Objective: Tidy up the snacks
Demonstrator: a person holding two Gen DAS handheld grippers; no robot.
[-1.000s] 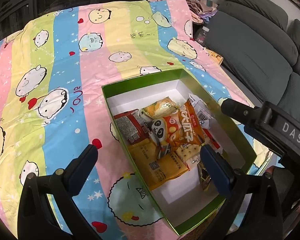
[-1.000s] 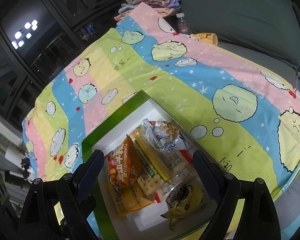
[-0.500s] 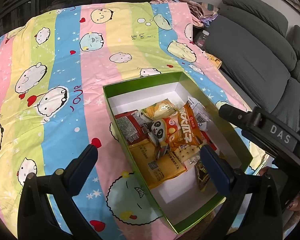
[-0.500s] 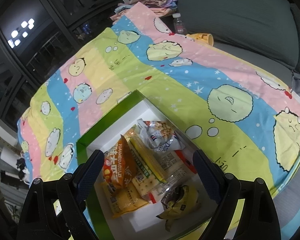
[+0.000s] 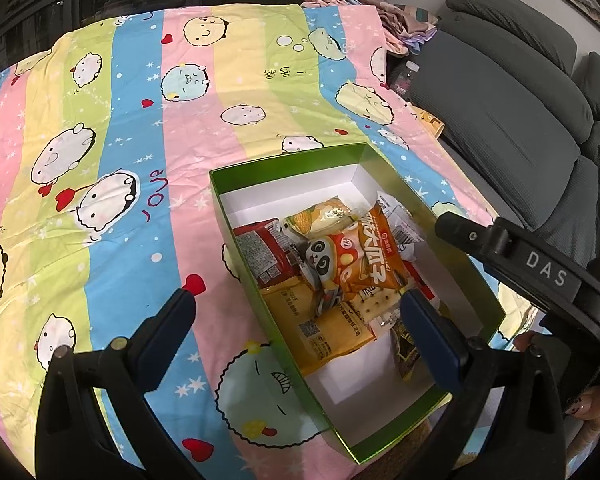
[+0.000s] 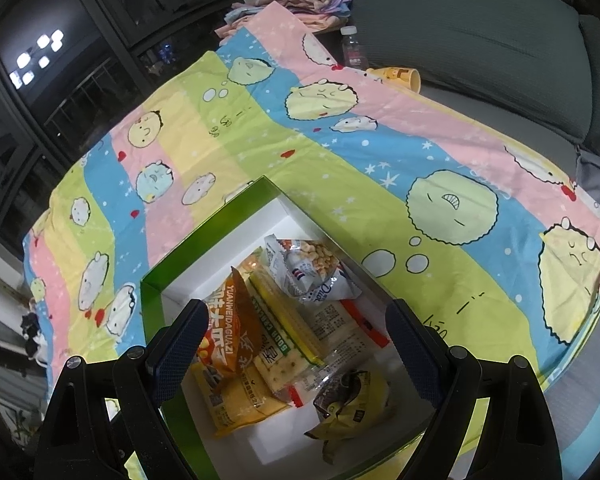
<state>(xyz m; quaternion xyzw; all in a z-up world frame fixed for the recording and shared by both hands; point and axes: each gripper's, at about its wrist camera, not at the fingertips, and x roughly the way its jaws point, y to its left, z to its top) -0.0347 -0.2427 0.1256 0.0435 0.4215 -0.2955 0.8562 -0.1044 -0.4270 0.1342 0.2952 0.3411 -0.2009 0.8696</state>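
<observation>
1. Snacks sit heaped inside the green box [image 5: 374, 162], which rests on the striped cartoon cloth [image 5: 132, 128] over the table. None show loose on the cloth in either view.
2. In the pile: an orange panda packet [image 5: 360, 260] on top, a red packet [image 5: 262, 254] against the left wall, a yellow flat pack [image 5: 320, 328] beneath, a cracker sleeve [image 6: 288, 336], a white nut bag [image 6: 308, 268] and a dark-and-yellow pouch [image 6: 348, 404] near the box's near end.
3. Left claw [image 5: 296, 320] hovers above the box's left wall with its fingers spread wide and nothing between them.
4. Right claw [image 6: 296, 340] hangs over the middle of the pile, equally wide apart and empty; its body also shows at the right edge of the left wrist view.
5. Stage, as a judgement: with every snack in the box and both claws empty, this fits either a gathering that is complete or a jumbled box about to be sorted. The pictures do not settle which.
6. Packets overlap and lean on each other, so the heap looks loose rather than ranked.
7. Any further handling would call for a narrow closing on a single packet edge, since the wrappers are slick, crinkly and stacked. The upright orange packet offers the most exposed edge.
</observation>
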